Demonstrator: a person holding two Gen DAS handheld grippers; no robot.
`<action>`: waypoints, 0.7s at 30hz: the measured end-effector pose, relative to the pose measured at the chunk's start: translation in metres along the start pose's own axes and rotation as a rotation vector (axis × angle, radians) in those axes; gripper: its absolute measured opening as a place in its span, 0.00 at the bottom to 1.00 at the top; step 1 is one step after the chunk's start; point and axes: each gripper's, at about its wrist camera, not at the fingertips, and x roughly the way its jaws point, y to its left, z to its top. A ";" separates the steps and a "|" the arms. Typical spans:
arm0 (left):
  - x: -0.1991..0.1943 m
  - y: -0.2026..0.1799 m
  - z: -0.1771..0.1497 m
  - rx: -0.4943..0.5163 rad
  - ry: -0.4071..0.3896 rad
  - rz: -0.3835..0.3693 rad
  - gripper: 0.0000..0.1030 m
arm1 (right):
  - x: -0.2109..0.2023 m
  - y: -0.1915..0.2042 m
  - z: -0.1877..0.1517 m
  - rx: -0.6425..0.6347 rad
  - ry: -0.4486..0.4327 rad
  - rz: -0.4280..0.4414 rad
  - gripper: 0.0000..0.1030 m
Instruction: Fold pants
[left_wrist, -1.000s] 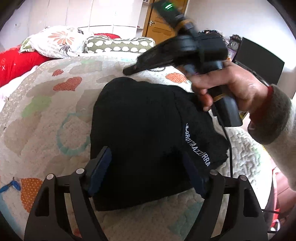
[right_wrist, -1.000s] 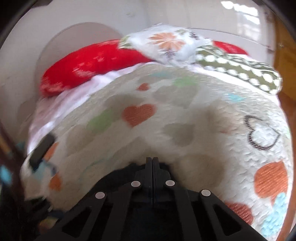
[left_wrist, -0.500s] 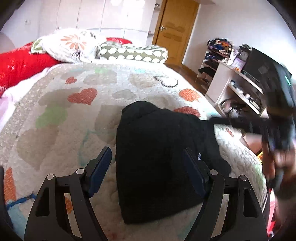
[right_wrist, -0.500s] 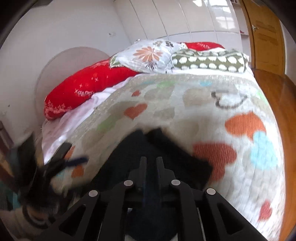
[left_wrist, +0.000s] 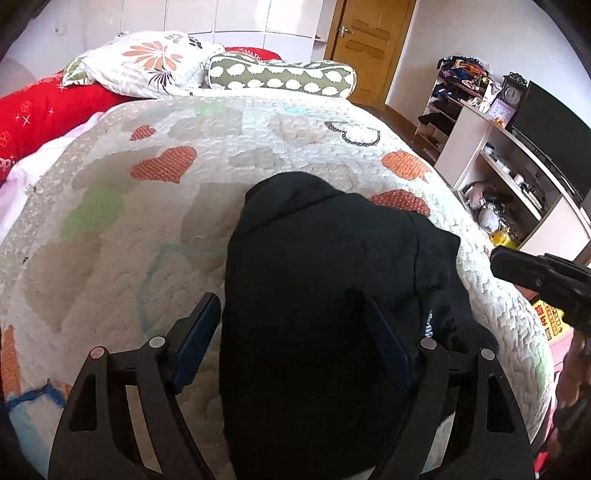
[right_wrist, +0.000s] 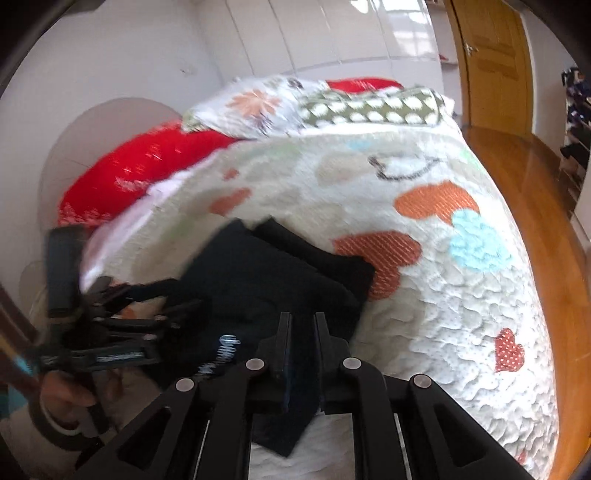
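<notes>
Left wrist view: sits behind the left gripper, tilted down, close over the folded pants, facing up the bed toward the pillows; the right gripper enters at its right.
Right wrist view: behind the right gripper, tilted down, close, at the pants' other side; the left gripper shows at its left.
Shared: pants, bed, pillows, door.

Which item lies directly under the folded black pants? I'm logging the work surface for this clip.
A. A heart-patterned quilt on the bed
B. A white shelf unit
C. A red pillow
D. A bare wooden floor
A: the folded black pants rest on the heart-patterned quilt, whose orange hearts show around them.
</notes>
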 end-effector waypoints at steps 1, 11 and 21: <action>-0.002 -0.001 0.000 0.001 -0.004 0.001 0.78 | -0.004 0.006 -0.001 -0.004 -0.012 0.018 0.11; -0.011 -0.002 -0.007 0.008 -0.030 0.047 0.78 | 0.023 0.036 -0.015 -0.031 0.043 0.044 0.21; 0.006 -0.005 -0.012 -0.014 -0.024 0.080 0.79 | 0.043 -0.009 -0.033 0.086 0.088 0.004 0.49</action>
